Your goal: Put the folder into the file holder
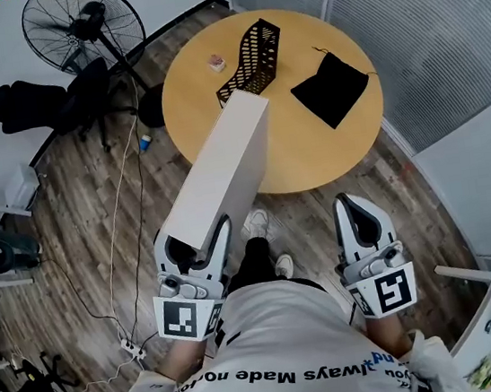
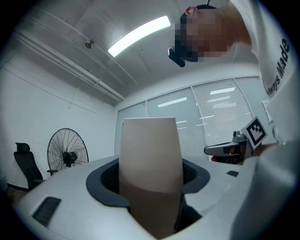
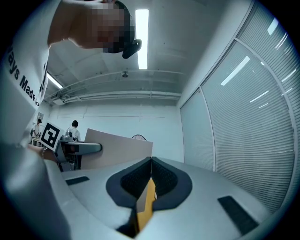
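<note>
White and flat, the folder (image 1: 223, 166) is up in the air. The left tool (image 1: 195, 239) is pinched tight on its near end. Its long side points away from the person, toward the round wooden surface (image 1: 311, 149). The right tool (image 1: 354, 207) is closed with nothing in it. The black file holder (image 1: 252, 58) stands near the far edge, with 1 small box (image 1: 217, 61) on its left and a black bag (image 1: 330, 88) on its right. A fan (image 1: 81, 28) stands on the wood floor (image 1: 95, 221).
</note>
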